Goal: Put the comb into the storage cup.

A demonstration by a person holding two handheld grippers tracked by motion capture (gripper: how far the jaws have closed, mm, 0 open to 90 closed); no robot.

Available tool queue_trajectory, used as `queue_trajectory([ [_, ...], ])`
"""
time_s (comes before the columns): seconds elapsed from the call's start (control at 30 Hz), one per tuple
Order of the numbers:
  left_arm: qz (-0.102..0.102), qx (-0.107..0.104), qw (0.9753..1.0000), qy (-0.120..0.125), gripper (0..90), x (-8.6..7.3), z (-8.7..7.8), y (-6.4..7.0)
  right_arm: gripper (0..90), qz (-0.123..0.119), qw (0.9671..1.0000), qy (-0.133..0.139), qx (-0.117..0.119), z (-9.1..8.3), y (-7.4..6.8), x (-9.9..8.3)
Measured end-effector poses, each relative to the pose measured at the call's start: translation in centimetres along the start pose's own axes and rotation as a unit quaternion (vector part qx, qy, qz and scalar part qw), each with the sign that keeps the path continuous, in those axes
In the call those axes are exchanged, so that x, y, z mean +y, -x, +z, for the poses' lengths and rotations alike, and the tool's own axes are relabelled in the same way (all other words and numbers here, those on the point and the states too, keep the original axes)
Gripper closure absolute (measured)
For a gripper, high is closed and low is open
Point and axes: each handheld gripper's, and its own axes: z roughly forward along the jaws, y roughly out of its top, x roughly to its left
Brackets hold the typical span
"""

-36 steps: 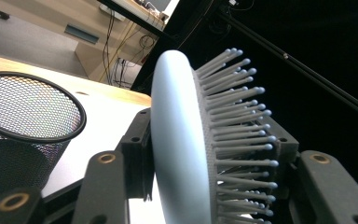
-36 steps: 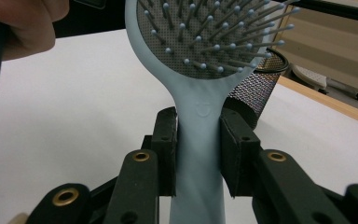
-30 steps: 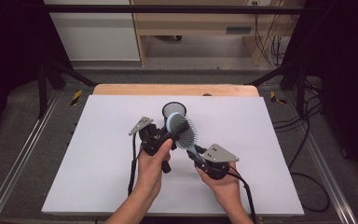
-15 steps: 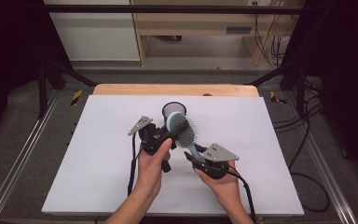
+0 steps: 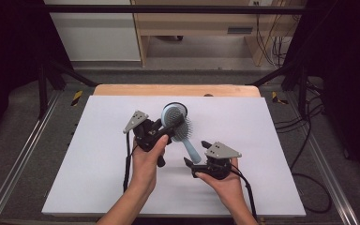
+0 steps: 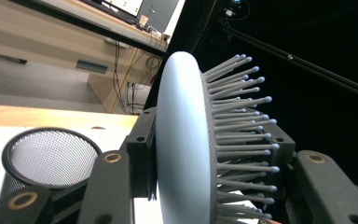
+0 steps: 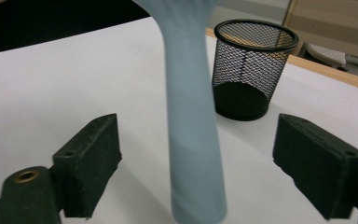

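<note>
A pale blue hairbrush (image 5: 173, 117) is held above the white table, with its handle slanting down to the right. My left gripper (image 5: 170, 129) is shut on the brush head. In the left gripper view the left gripper (image 6: 209, 156) clamps the hairbrush (image 6: 182, 140) on edge, bristles pointing right. My right gripper (image 5: 196, 153) is open around the handle's lower end. In the right gripper view the hairbrush handle (image 7: 191, 116) hangs between the right gripper's (image 7: 205, 165) wide-apart jaws, touching neither pad. A black mesh cup (image 5: 176, 107) stands upright just behind the brush head.
The mesh cup (image 7: 254, 70) looks empty and stands near the table's wooden far edge (image 5: 178, 90). The white sheet (image 5: 272, 140) stretches bare to both sides of the hands. Metal rails and cables run along the table's sides.
</note>
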Motion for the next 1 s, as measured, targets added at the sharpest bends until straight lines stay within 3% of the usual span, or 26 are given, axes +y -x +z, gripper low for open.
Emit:
queue_trajectory([
  [0.13,-0.002,0.000,1.0000,0.009,50.5,1.0,-0.2,0.1,8.1,0.014,0.9999,0.000,-0.002,-0.2,0.5,0.0],
  [0.3,0.009,0.001,0.9997,0.021,50.4,2.5,-0.4,0.4,8.1,0.014,0.9999,-0.007,-0.006,-0.4,0.8,-0.2],
  [0.63,0.046,0.004,0.9983,0.037,50.3,5.4,-0.8,0.7,7.9,0.015,0.9997,-0.018,0.000,-0.6,1.2,-0.5],
  [1.0,0.059,0.008,0.9974,0.039,50.3,6.9,-0.4,0.8,7.9,0.013,0.9995,-0.027,0.006,-0.5,1.2,-0.6],
])
